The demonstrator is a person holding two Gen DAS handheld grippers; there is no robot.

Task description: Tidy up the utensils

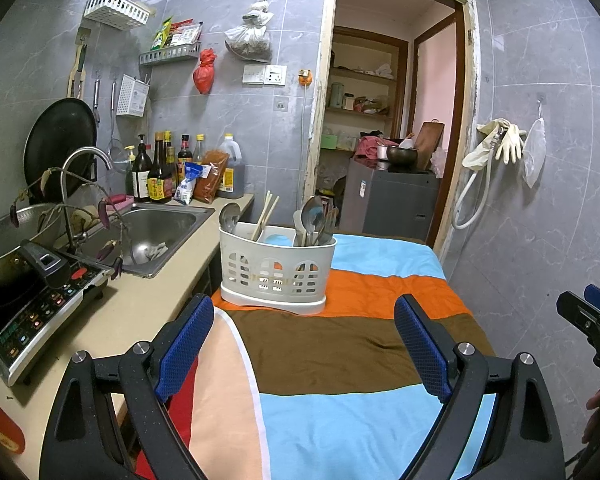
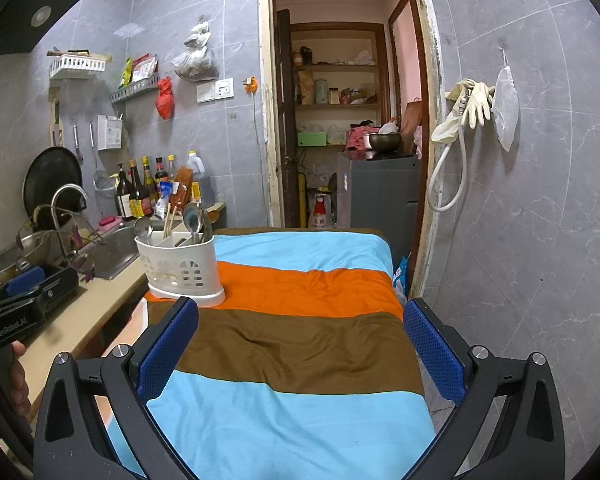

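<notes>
**Ana:** Ahead of the left gripper [image 1: 304, 344], just past its jaws, stands the white perforated plastic utensil caddy [image 1: 277, 272] on the striped cloth [image 1: 340, 352] covering the bench. Those jaws are spread wide, holding nothing.

**Ben:** And the right gripper [image 2: 300, 354]?

**Ana:** Also wide and empty; the caddy sits ahead and to the left of its jaws.

**Ben:** How would you proceed?

**Ana:** Nothing lies loose on the cloth, so the sorting looks finished or nearly so. For any regrouping, I'd approach from above and pinch one handle only.

**Ben:** Contents?

**Ana:** Left to right: a steel ladle [image 1: 229, 216], wooden chopsticks [image 1: 265, 214], then upright metal spoons [image 1: 314, 216].
</notes>
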